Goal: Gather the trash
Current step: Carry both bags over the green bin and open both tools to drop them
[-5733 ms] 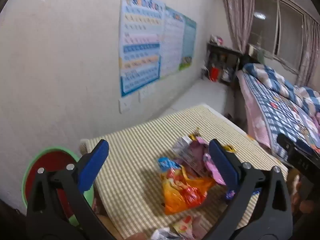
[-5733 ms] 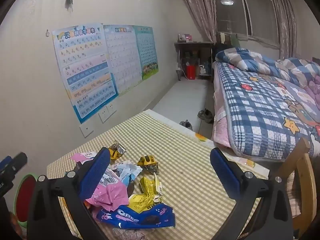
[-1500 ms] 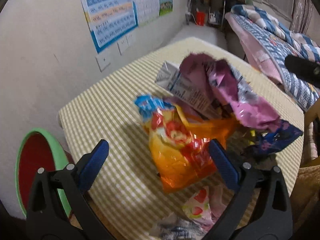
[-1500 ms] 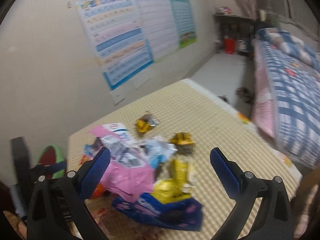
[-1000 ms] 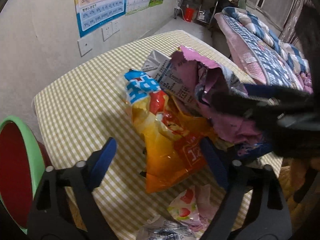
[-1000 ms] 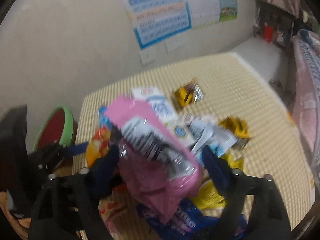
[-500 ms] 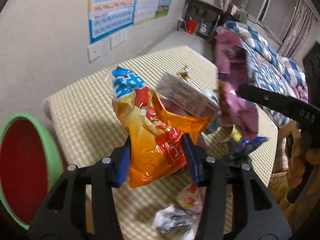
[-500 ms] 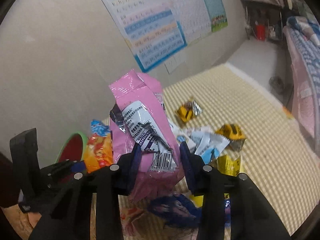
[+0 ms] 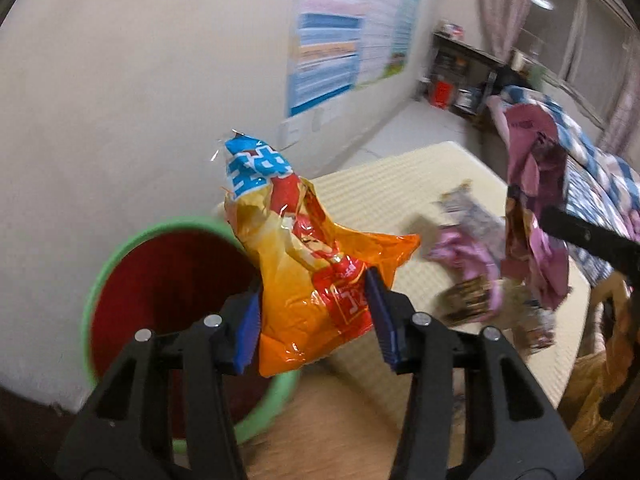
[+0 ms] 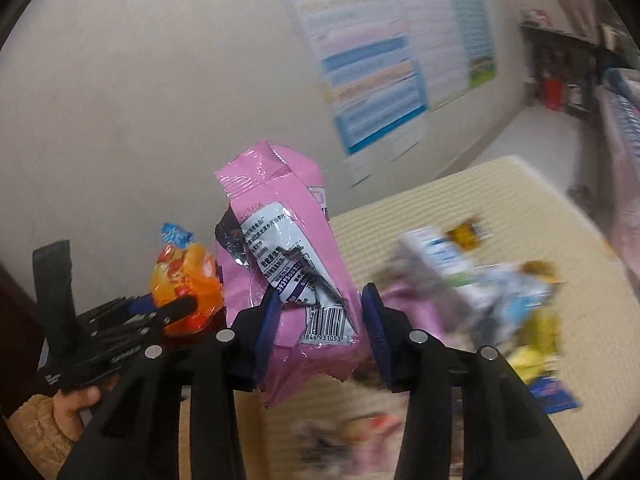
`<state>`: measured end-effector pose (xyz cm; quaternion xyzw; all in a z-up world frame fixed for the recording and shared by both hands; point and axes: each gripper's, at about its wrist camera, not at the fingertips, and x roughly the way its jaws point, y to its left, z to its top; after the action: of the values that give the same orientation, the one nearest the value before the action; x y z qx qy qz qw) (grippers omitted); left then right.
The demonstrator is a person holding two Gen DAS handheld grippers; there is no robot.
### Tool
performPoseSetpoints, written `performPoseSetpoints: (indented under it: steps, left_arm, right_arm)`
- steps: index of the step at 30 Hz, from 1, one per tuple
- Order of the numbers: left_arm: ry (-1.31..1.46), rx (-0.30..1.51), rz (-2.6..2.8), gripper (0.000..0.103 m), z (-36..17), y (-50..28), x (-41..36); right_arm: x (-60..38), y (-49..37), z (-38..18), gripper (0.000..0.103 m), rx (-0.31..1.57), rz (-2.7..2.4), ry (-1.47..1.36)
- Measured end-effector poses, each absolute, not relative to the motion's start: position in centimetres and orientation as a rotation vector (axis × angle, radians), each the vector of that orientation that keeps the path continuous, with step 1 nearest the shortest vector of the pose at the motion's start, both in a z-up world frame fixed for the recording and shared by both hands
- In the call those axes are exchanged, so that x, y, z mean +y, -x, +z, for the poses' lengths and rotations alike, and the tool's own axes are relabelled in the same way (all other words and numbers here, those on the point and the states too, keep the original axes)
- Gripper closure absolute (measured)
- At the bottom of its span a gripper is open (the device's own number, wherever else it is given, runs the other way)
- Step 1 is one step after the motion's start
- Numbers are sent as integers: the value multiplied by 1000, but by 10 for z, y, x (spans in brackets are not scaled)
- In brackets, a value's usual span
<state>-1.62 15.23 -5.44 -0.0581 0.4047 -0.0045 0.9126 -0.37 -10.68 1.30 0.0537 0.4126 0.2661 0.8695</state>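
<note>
We see the left tool pinching the orange bag upright above the green bin; the right tool pinches the pink wrapper, long axis vertical, above the counter, its grip easing slightly.

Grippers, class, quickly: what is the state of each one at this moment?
Left gripper: closed on the orange snack bag.
Right gripper: jaws opening slightly, pads still against the pink wrapper between them.

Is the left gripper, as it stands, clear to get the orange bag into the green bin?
Probably yes: the left gripper holds the orange snack bag right at the green bin's open mouth, nothing between.
</note>
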Motion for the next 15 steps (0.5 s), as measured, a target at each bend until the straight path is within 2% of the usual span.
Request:
performPoseSetpoints:
  steps: [6,15]
  left_arm:
    - [162,906,116,56,-85,35,217]
    - [200,1013,174,56,-123,43,263]
  right_arm:
    - [-27,-10,-20,62,1007,654,-175]
    - [74,-28,-63,60,1180,752,-172]
